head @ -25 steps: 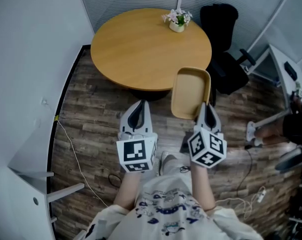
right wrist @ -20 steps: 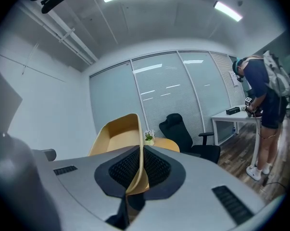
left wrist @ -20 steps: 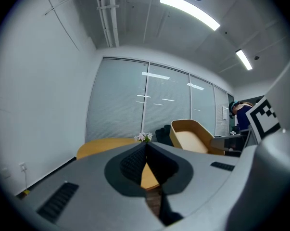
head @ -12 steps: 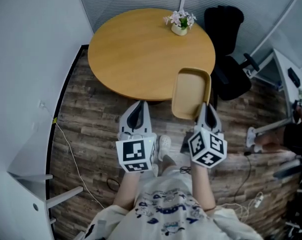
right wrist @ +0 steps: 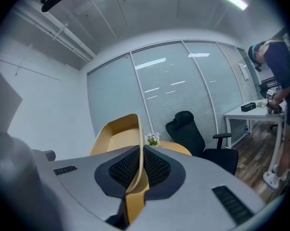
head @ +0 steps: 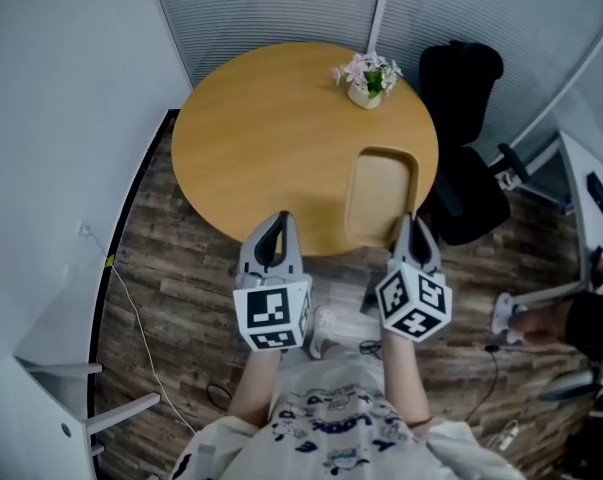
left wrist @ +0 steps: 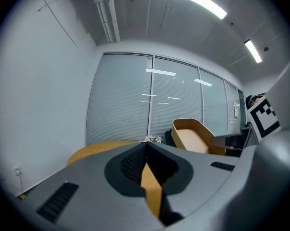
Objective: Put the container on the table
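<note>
One container moved above one table, clamped in right tool

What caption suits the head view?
Right tongs hold the tan container over the round table; left tongs shut.

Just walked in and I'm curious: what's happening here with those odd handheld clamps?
A person holds a gripper in each hand. The right gripper grips the rim of a tan container, holding it above the near edge of a round wooden table, not yet set down. The left gripper is shut and empty.
</note>
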Demonstrator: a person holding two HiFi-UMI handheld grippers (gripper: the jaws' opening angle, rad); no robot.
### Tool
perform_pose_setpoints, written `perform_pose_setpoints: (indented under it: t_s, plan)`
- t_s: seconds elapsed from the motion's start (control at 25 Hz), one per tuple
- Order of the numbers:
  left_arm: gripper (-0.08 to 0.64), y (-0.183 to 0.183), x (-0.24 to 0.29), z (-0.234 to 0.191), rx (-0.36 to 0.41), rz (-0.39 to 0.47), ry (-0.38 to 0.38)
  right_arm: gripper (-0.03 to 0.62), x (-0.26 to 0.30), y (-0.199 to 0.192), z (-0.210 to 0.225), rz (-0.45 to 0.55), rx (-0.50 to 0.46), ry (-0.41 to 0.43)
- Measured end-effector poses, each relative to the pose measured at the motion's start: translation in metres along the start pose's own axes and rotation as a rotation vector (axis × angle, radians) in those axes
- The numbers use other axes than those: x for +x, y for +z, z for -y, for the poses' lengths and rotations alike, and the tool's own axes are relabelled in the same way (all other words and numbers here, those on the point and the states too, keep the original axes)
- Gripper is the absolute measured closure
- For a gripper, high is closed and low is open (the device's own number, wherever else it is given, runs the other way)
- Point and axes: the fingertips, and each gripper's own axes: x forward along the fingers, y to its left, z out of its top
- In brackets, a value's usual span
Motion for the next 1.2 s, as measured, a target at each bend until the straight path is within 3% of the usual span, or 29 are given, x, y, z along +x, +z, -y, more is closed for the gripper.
perform_pose_setpoints:
  t_s: [0.4, 0.76, 1.2]
  plan:
    - [0.557, 0.016, 0.083, 0.014, -0.004, 0.001, 0.025, 0.572, 0.085, 0.029, 0.021, 0.0, 0.012, 0.033]
    - [0.557, 0.01, 0.133, 0.004, 0.0, -0.044, 0.03, 0.572, 0.137, 0.021, 0.022, -0.049, 0.028, 0.03]
    - [0.557, 0.01, 0.221, -0.023, 0.003, -0.086, -0.031, 0.572, 0.22, 0.013, 0.016, -0.094, 0.034, -0.027]
